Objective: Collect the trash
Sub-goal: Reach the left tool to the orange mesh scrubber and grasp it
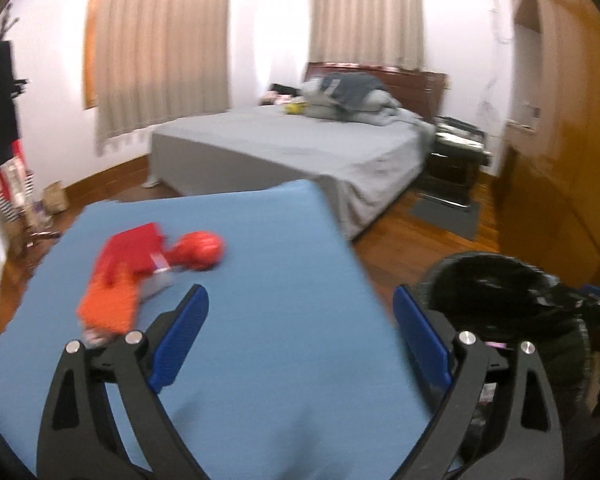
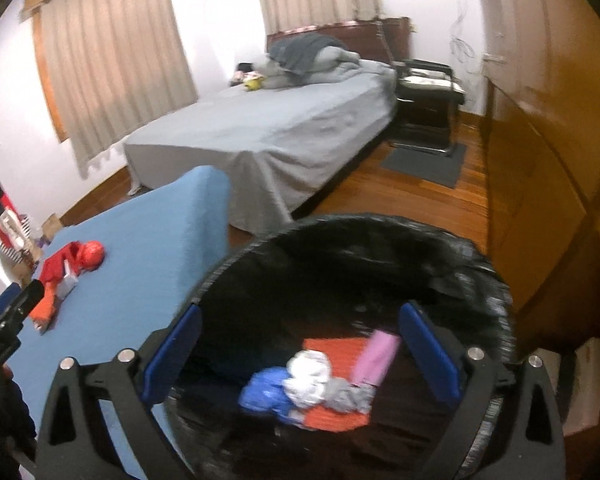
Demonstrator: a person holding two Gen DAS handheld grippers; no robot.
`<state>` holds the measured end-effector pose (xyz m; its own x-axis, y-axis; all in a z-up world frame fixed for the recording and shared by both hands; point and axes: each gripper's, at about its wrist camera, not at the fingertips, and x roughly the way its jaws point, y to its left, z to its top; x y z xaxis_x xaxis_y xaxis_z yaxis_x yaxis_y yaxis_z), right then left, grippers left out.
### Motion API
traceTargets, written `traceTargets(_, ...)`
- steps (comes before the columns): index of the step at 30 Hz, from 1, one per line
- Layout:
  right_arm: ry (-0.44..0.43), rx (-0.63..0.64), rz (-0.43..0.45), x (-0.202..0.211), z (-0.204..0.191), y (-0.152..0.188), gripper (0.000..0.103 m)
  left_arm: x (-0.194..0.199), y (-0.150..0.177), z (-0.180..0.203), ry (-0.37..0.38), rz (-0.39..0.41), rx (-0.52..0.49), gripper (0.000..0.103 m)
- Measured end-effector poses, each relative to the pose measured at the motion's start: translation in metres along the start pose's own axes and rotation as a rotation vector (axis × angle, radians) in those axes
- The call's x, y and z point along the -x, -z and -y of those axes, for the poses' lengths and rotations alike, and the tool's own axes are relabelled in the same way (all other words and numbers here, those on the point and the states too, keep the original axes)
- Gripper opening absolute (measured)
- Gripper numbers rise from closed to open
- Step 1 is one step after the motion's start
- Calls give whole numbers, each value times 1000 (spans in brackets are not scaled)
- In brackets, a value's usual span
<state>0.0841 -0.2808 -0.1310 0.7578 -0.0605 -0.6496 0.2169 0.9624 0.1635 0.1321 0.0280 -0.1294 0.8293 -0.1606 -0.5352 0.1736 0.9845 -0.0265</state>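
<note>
A blue-covered table [image 1: 284, 248] carries red and orange trash: a red packet [image 1: 130, 254], a crumpled red ball [image 1: 198, 250] and an orange packet [image 1: 108, 306]. My left gripper [image 1: 300, 312] hangs open over the table, right of that trash, with nothing between its blue pads. A black-lined trash bin [image 2: 380, 248] stands at the table's right edge. My right gripper [image 2: 300, 328] is open above the bin's mouth, empty. Inside lie a pink wrapper [image 2: 376, 354], white crumpled paper [image 2: 310, 372], a blue piece [image 2: 262, 394] and orange packaging [image 2: 332, 420]. The left gripper's tip [image 2: 28, 294] shows at the far left.
A bed with grey sheets [image 1: 292, 148] stands beyond the table, piled bedding at its head. A wooden wardrobe [image 2: 548, 160] runs along the right wall. A dark chair [image 2: 428, 96] and grey mat [image 2: 424, 164] are on the wooden floor. Bags and clothes [image 1: 8, 184] crowd the left.
</note>
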Motion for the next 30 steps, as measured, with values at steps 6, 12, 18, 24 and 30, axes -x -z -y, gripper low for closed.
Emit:
traceTargets(6, -88, 89, 2, -24, -59, -3, 97, -1, 11, -63, -154, -11, 45, 91)
traceTargets(12, -157, 163, -11, -48, -112, -2, 97, -9, 19, -119, -268, -34, 92, 90)
traceTargets(18, -183, 226, -30, -69, -150, 3, 97, -35, 17, -157, -317, -61, 138, 76)
traceTargets(24, -192, 265, -46, -83, -175, 6, 97, -73, 13, -172, -292, -108, 154, 72)
traceTargets(30, -190, 293, -69, -96, -191, 9, 97, -100, 15, -178, -266, -159, 158, 61)
